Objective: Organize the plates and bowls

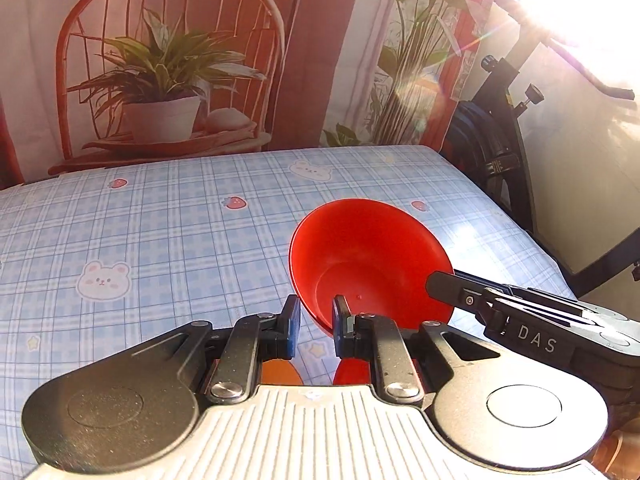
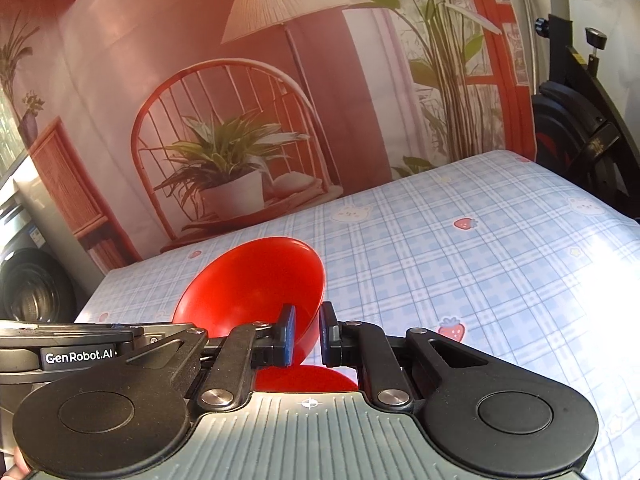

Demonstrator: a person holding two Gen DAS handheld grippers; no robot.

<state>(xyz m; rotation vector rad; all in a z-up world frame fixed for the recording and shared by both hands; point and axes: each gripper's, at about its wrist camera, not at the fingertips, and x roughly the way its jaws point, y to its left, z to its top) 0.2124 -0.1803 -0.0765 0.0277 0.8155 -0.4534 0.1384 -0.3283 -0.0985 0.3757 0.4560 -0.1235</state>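
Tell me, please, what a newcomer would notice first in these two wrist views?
The bright red bowl stands out at once, tilted above the blue plaid tablecloth with both tools at its rim. The left hand-held gripper straddles the near rim, jaws apart, while the right hand-held gripper pinches the rim on its side. Behind the table hangs a backdrop picturing a potted plant on a rattan chair.
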